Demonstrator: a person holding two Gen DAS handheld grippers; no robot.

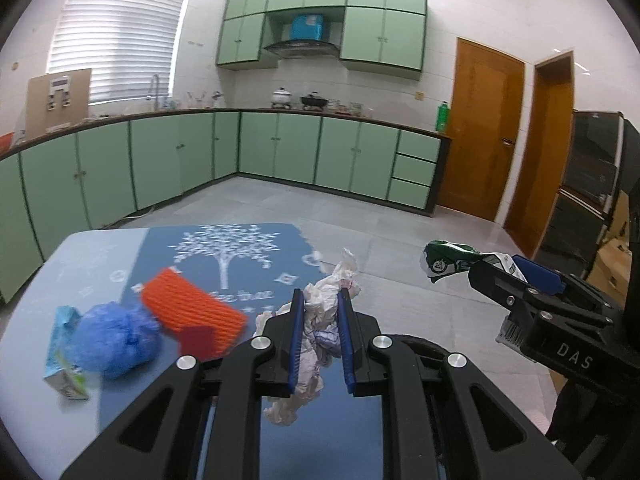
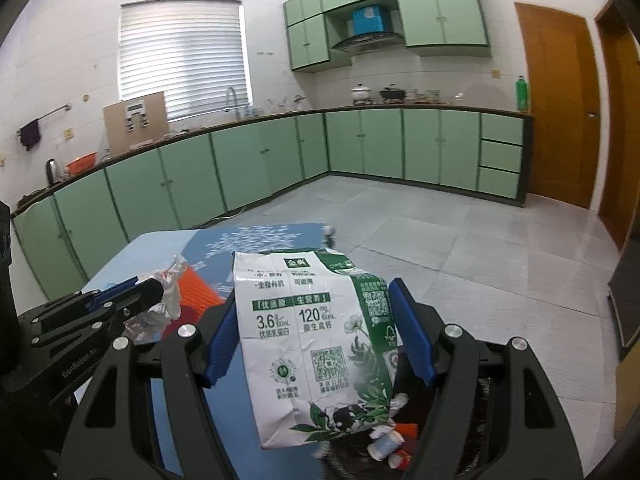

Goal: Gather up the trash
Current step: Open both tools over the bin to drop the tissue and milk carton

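While tissue wad [image 1: 320, 320] sits clamped between left jaws, carton [image 2: 312, 344] fills right jaws.

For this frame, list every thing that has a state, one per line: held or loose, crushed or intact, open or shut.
left gripper: shut on the crumpled paper
crumpled paper: crushed, held off the table
right gripper: shut on the milk carton
milk carton: flattened, creased, held
blue plastic wad: bunched up, loose on the table
orange foam sleeve: loose on the table
small carton: lying on the table
wooden door: shut

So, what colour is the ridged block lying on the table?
Orange, with a ridged texture: the ridged block shows best in the left wrist view.
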